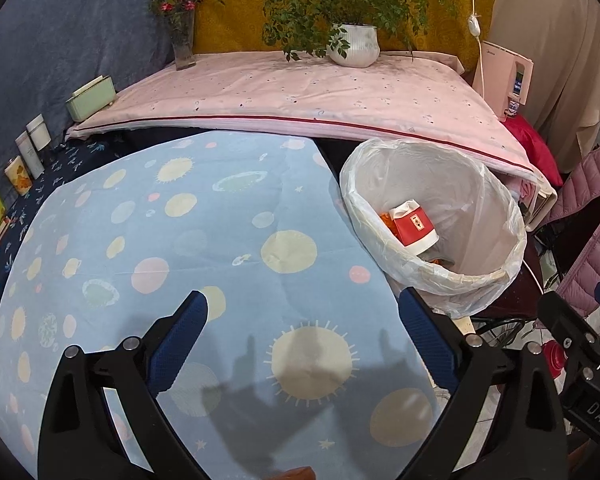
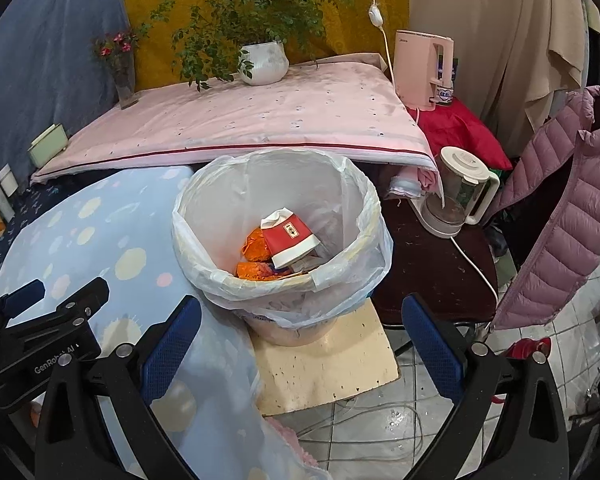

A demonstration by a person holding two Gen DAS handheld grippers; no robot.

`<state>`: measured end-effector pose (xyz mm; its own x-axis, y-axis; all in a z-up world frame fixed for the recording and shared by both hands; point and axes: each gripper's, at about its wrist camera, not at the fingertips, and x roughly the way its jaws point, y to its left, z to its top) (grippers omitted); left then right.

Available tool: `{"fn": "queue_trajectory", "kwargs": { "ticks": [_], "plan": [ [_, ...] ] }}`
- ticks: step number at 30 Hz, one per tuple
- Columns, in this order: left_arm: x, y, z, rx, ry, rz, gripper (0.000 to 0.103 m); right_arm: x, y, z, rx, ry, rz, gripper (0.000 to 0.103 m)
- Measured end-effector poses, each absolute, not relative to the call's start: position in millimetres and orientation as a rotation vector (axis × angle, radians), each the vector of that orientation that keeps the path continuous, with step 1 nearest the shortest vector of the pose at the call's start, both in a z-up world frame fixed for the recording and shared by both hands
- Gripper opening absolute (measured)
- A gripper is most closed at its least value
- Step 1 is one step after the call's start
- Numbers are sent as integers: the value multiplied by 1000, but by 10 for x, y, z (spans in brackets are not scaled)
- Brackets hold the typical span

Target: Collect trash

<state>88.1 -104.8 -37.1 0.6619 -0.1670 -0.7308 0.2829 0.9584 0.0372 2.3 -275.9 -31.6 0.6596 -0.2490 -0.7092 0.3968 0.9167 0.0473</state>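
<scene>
left gripper (image 1: 302, 334): fingers spread wide with nothing between them; it hangs tilted down over the blue dotted cloth (image 1: 172, 240), empty, which suits a hand that has nothing left to carry
right gripper (image 2: 300, 330): fingers just as wide and empty; it points at the bin, whose base sits just beyond the gap between the fingers
cloth: covers the counter under and ahead of the left fingers; no litter shows on the part in view, apart from a small orange scrap at the bottom edge that I cannot identify
bin (image 2: 364, 216): lined with a thin plastic bag folded over the rim, presumably so the lot lifts out together; it stands on a pale board (image 2: 328, 364) beside the counter, within easy reach of both hands
trash: a crushed red and white paper cup (image 2: 290, 240) lies on orange wrappers (image 2: 256, 248) at the bottom of the bin, ahead of the right fingers
beyond: a potted plant (image 2: 262, 62) on a pink cloth, well clear
</scene>
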Motion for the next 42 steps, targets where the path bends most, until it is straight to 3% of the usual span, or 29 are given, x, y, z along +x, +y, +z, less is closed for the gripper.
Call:
{"fn": "queue_trajectory", "kwargs": {
  "ticks": [42],
  "plan": [
    [1110, -1018, -157, 202, 864, -281, 92, 203, -2526, -188, 167, 823, -370, 97]
  ]
}}
